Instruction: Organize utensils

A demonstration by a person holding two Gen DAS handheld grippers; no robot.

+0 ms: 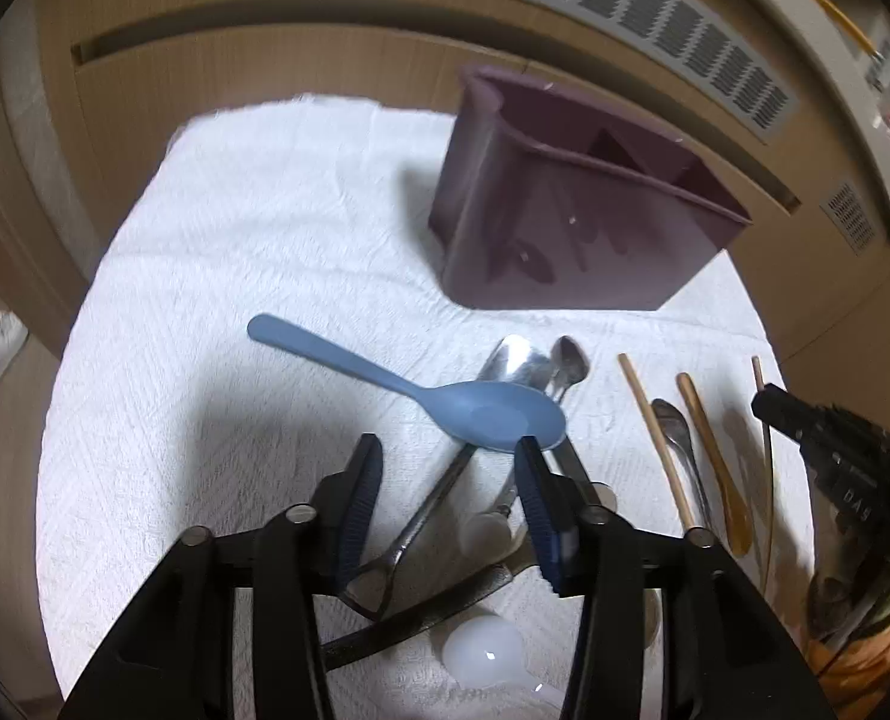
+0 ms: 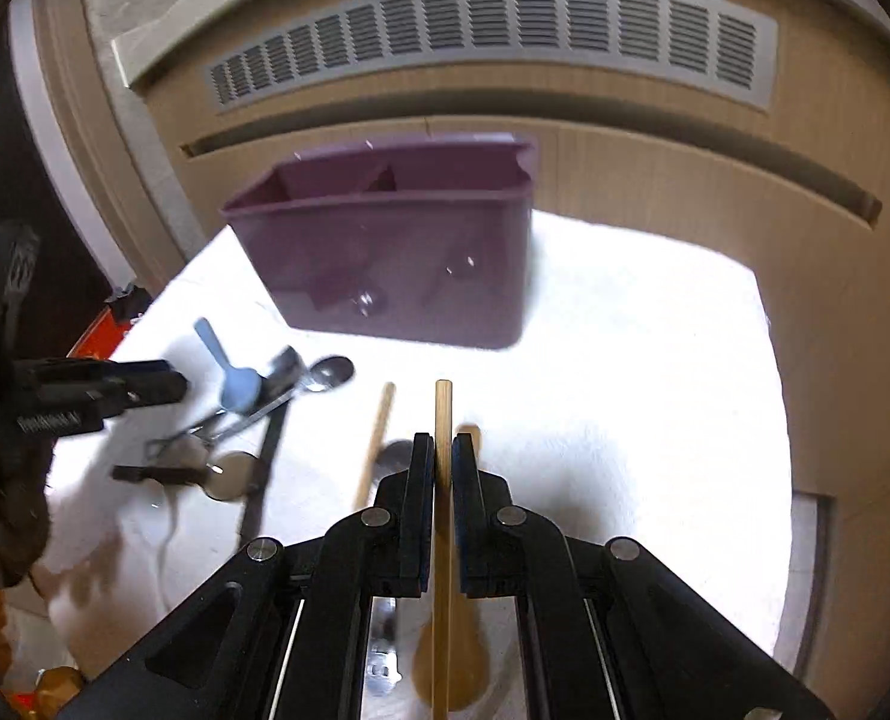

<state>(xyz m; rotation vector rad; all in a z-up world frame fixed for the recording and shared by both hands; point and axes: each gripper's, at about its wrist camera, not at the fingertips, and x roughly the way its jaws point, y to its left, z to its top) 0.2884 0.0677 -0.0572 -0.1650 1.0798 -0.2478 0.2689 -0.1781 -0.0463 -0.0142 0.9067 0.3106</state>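
My left gripper (image 1: 448, 450) hangs open over a heap of utensils on the white cloth (image 1: 204, 312). A blue plastic spoon (image 1: 420, 393) lies across metal spoons (image 1: 517, 360), its bowl just ahead of the right fingertip, and no pad presses on it. My right gripper (image 2: 443, 443) is shut on a thin wooden chopstick (image 2: 443, 408) that stands out beyond the fingertips. A wooden spoon (image 2: 445, 660) and a metal spoon lie beneath it. The purple divided caddy (image 1: 565, 210) (image 2: 396, 252) stands behind the utensils, with some cutlery showing faintly through its wall.
More wooden sticks (image 1: 655, 438) and a wooden spoon (image 1: 715, 456) lie right of the heap. A white plastic spoon (image 1: 484, 654) lies close under the left gripper. A beige cabinet with a vent grille (image 2: 493, 30) stands behind the cloth. The left gripper (image 2: 144, 387) shows at the right view's left edge.
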